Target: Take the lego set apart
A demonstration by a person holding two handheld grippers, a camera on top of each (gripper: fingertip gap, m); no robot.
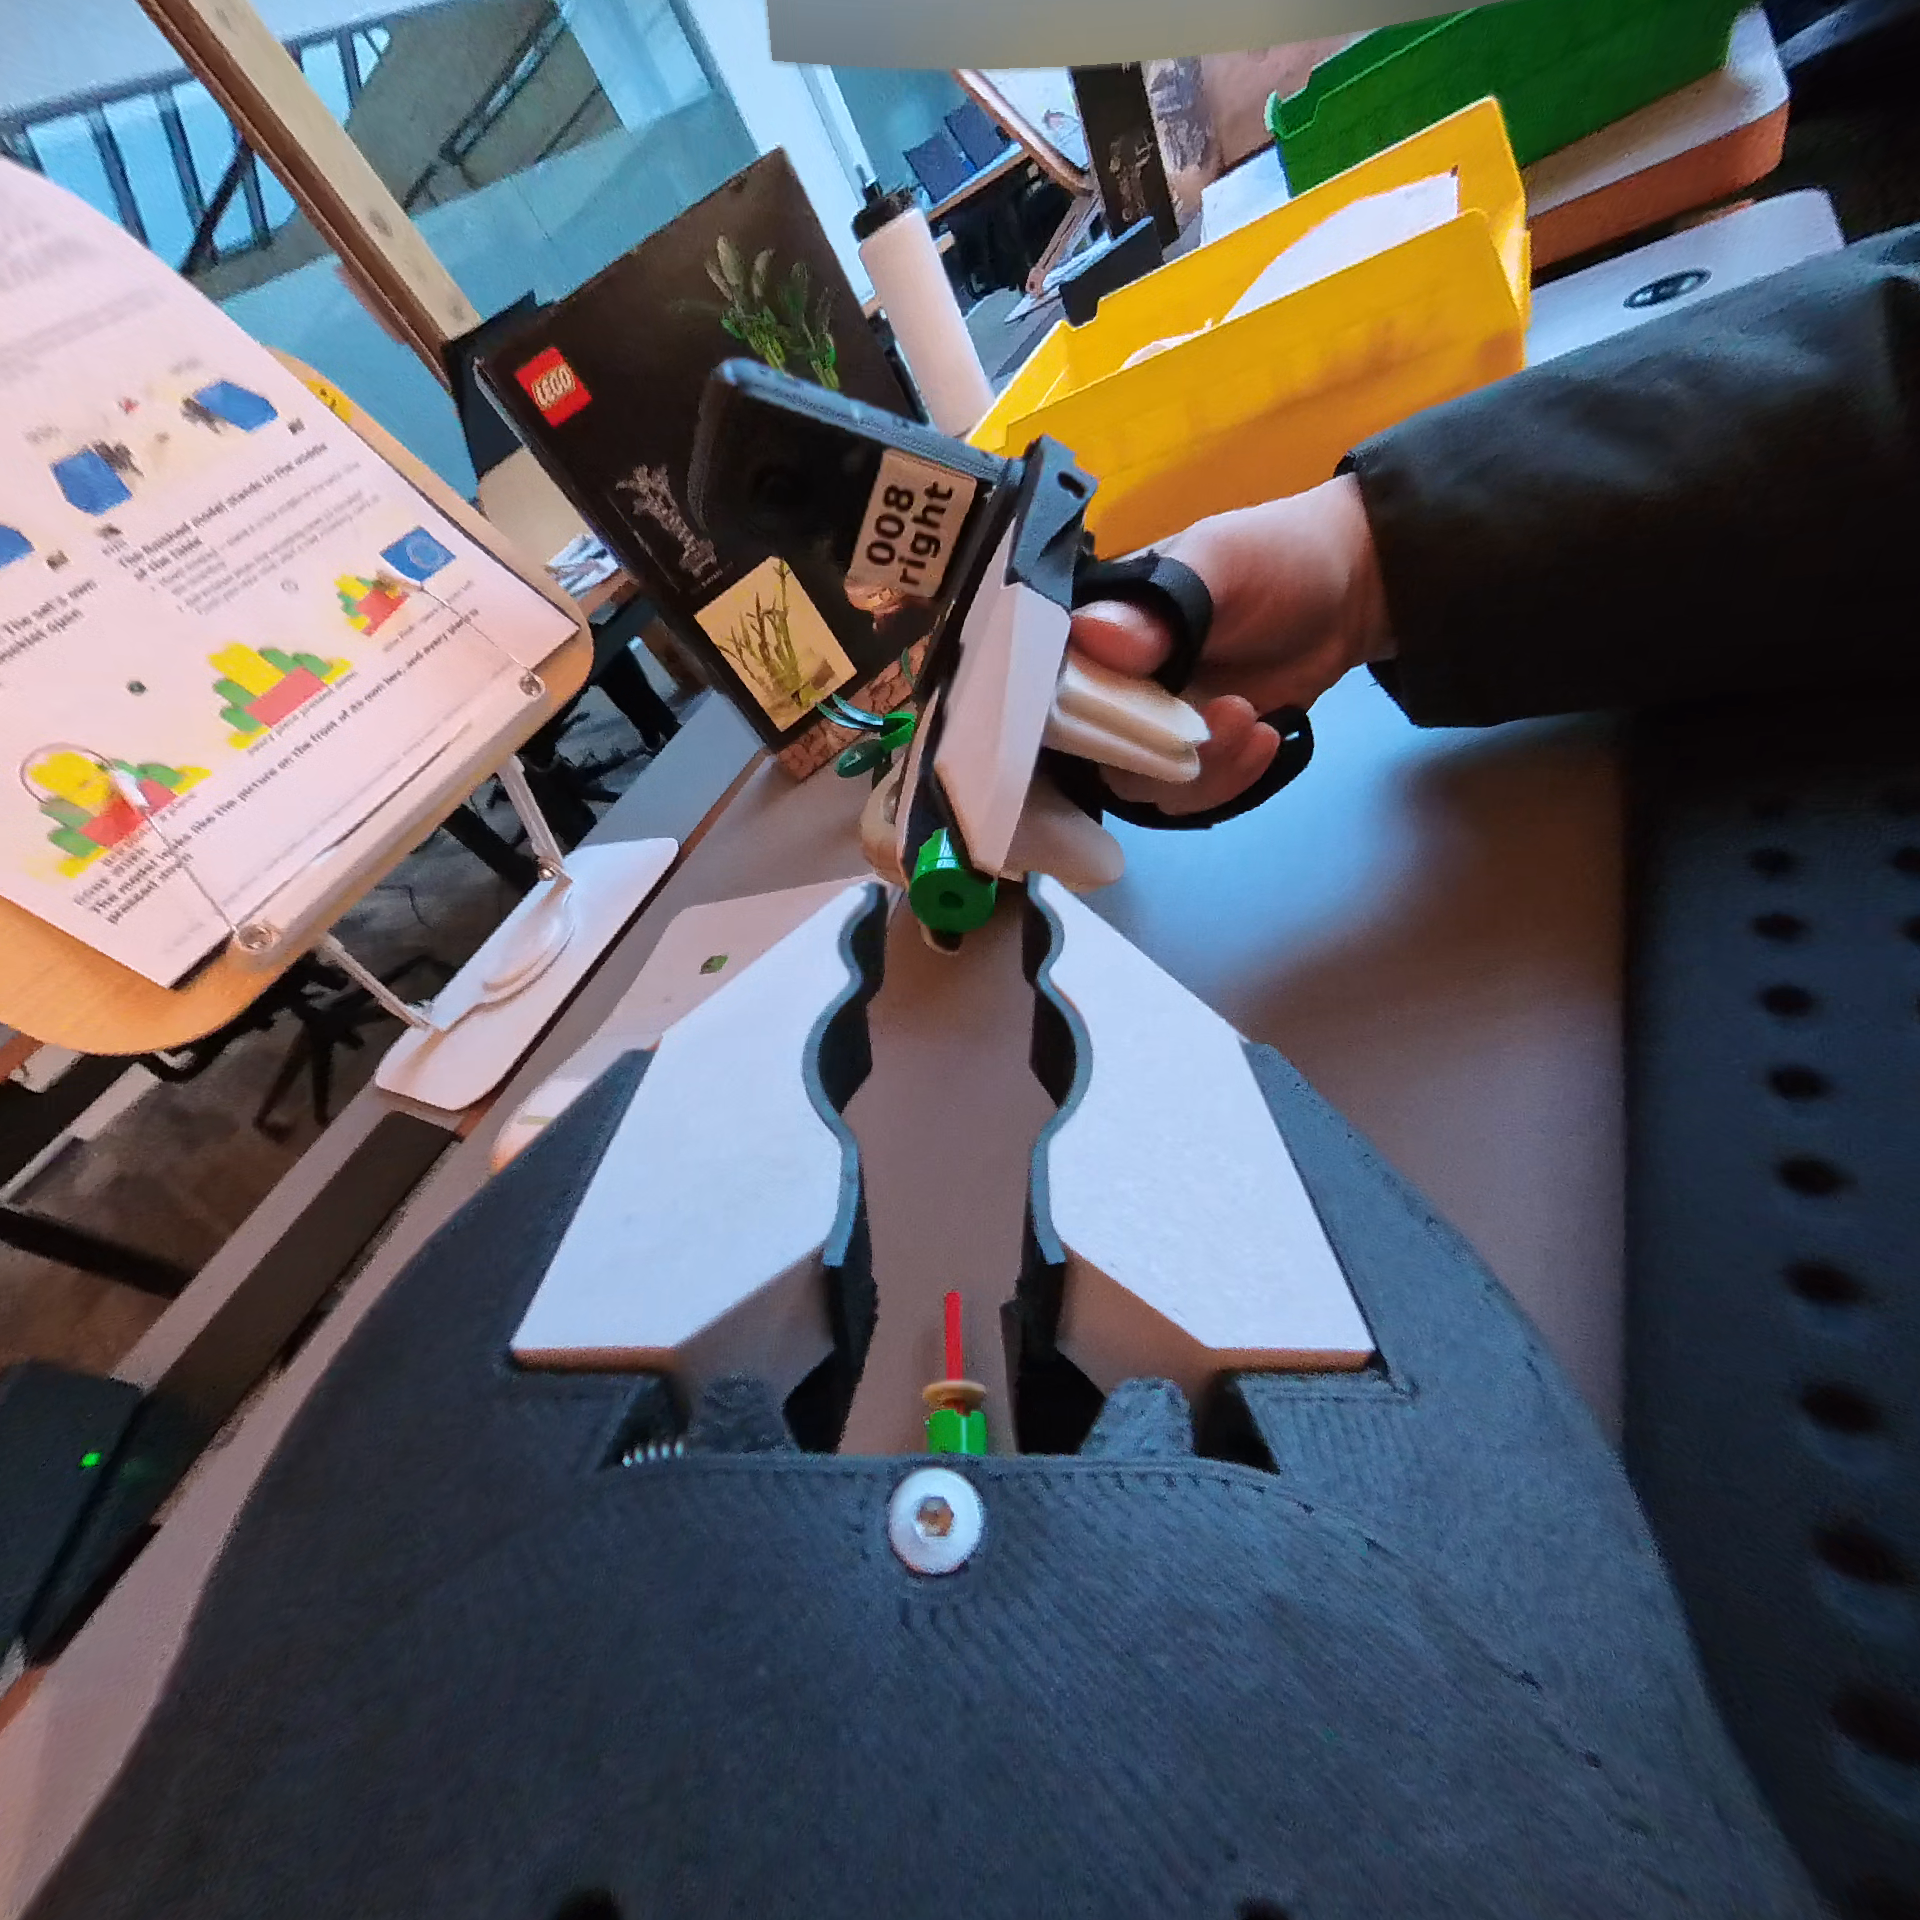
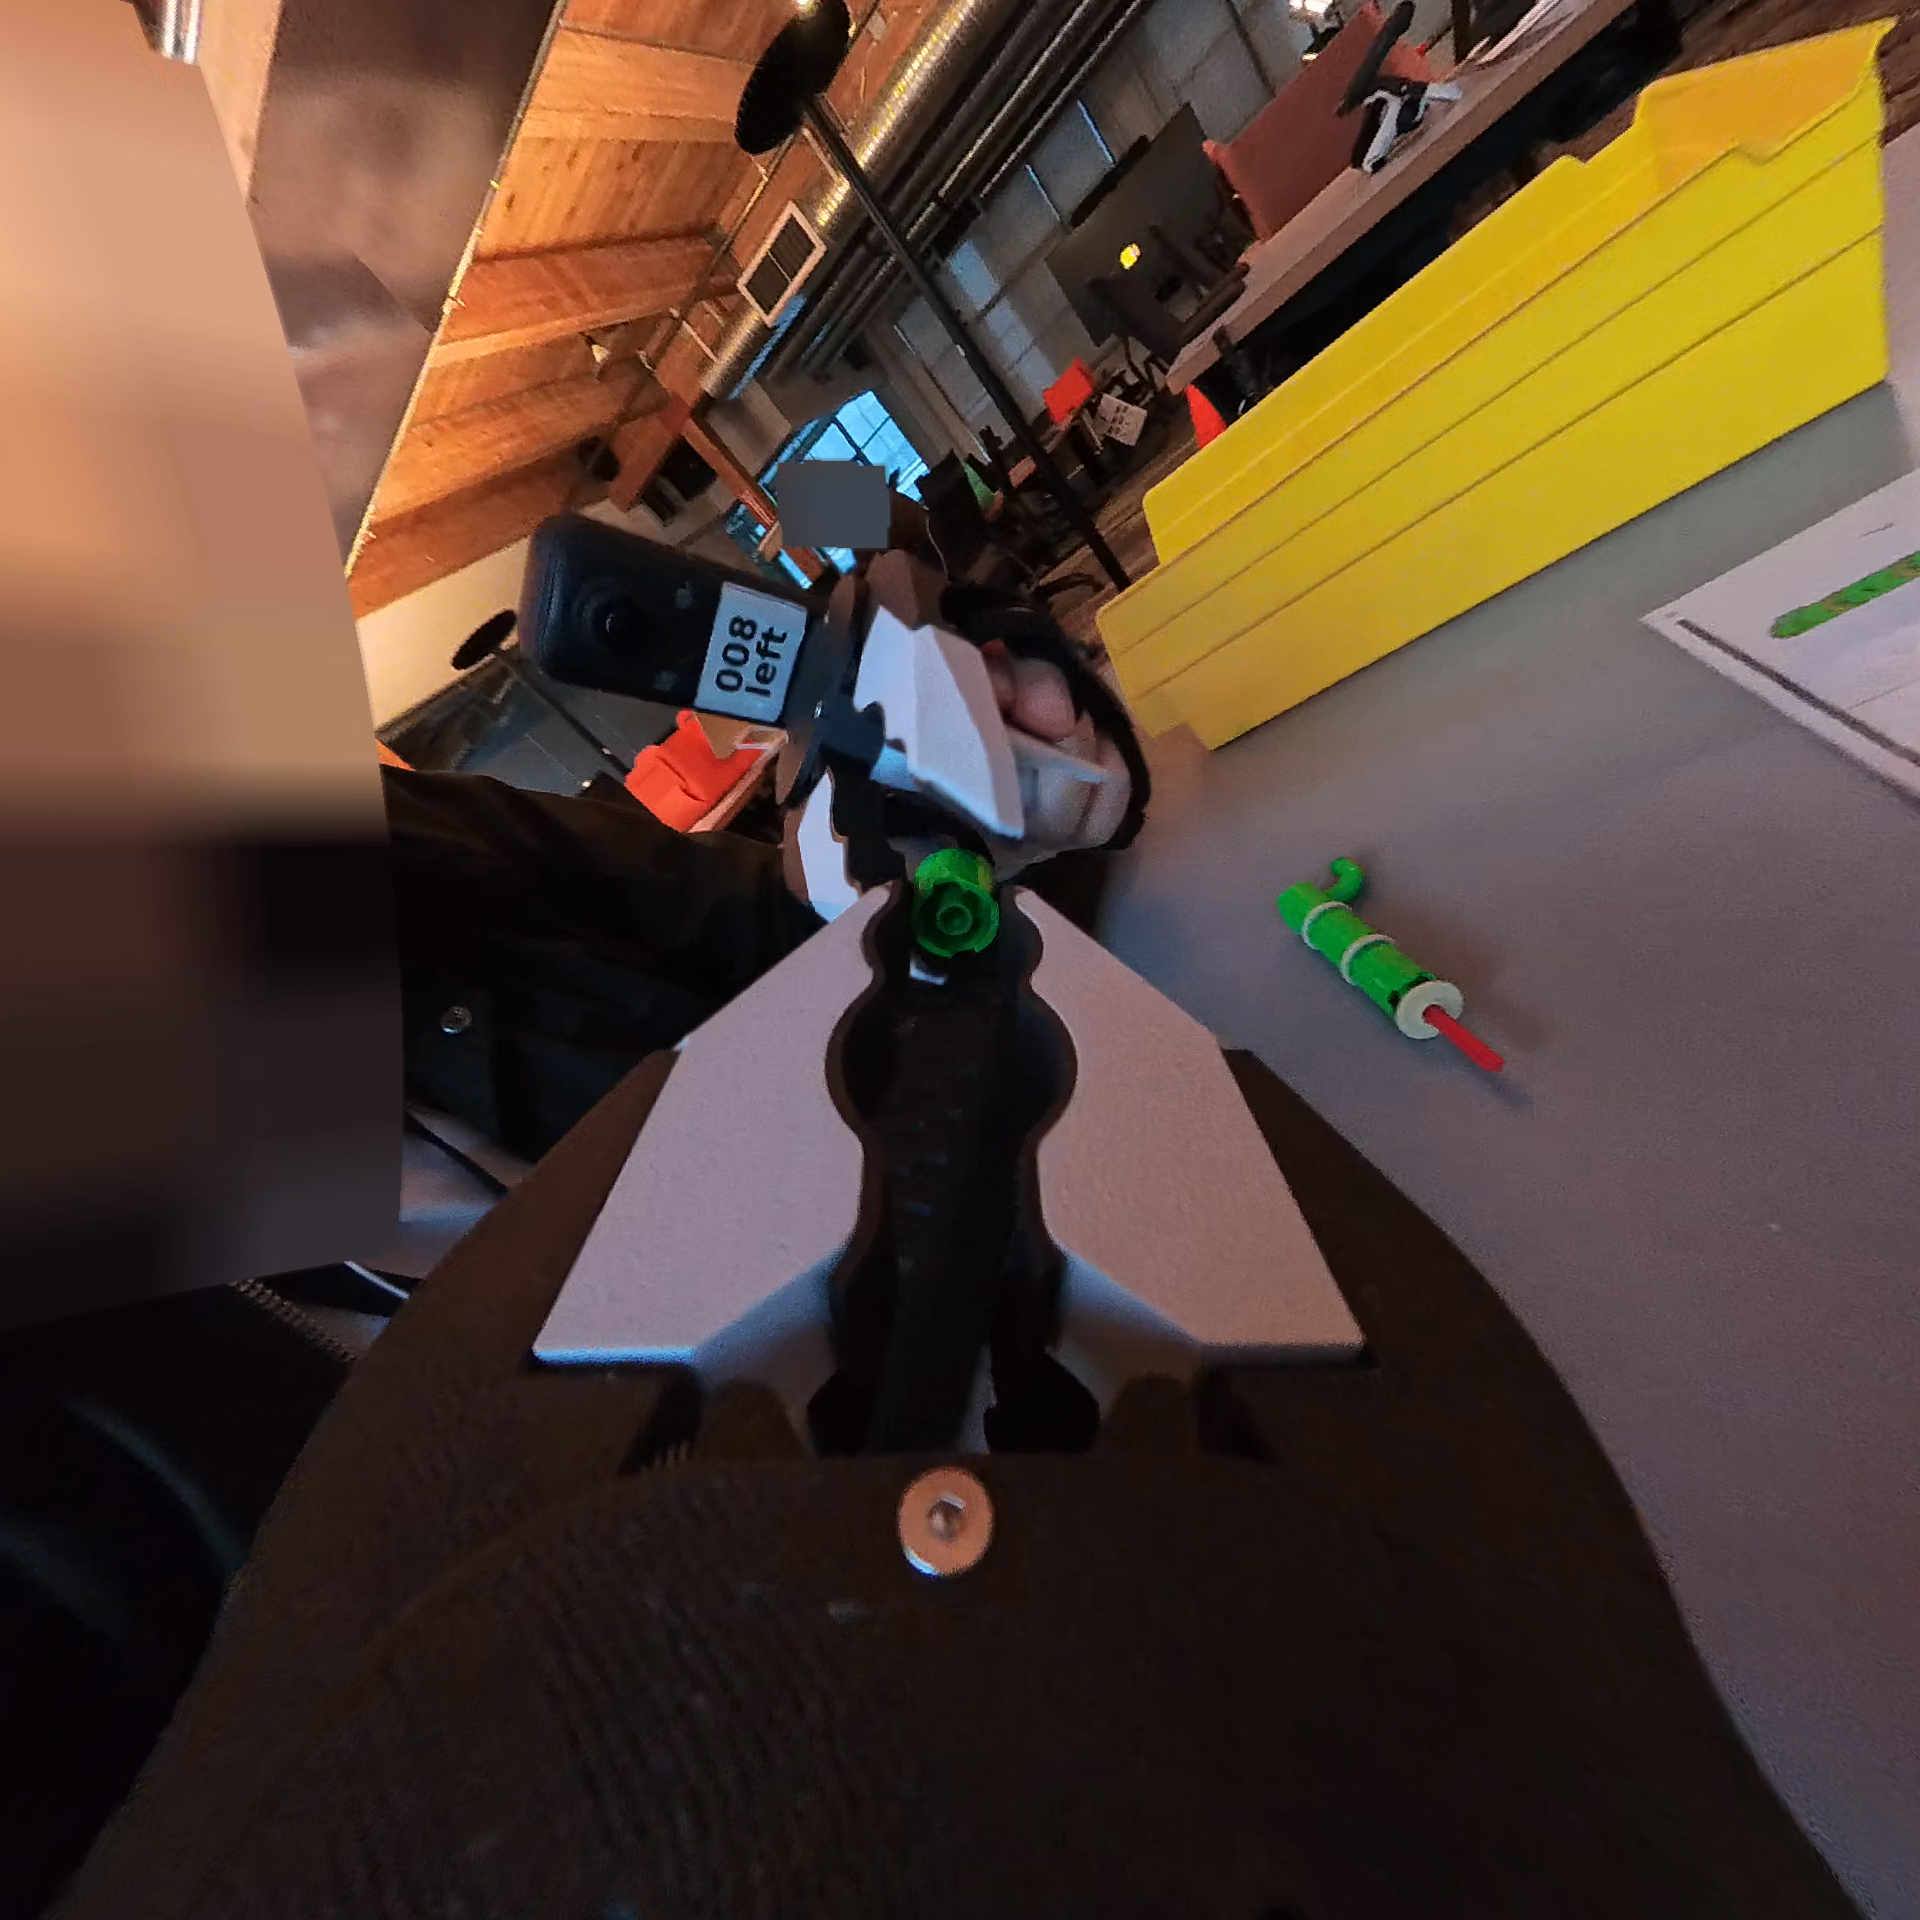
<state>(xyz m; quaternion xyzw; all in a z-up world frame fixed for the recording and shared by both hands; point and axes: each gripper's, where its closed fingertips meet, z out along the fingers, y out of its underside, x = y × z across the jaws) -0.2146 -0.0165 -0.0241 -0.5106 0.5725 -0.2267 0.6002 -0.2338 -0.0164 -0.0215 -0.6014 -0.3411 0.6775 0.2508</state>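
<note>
Two bits of the lego set are what I can actually make out, so I'd call this somewhere in the middle, not close to done. The right gripper (image 2: 956,896) has its fingers pinched on a small green round piece (image 2: 954,914), dead centre of the right wrist view and held up off the grey table (image 2: 1558,1195). The left gripper (image 1: 956,902) sits nose to nose with it. Its fingers are only partly closed, with the tips either side of that same piece. I honestly can't tell if they're gripping it or just next to it.

What's left: a green stalk section (image 2: 1361,956) lies on the table at right of centre in that view. It's well apart from both grippers and still in one piece, with cream rings, a hooked end and a red rod sticking out. Some green bits (image 1: 873,732) also sit by the dark lego box (image 1: 665,457) in the middle of the left wrist view. The yellow bin (image 2: 1507,436) is at upper right, and I can't see if any parts are in it.
</note>
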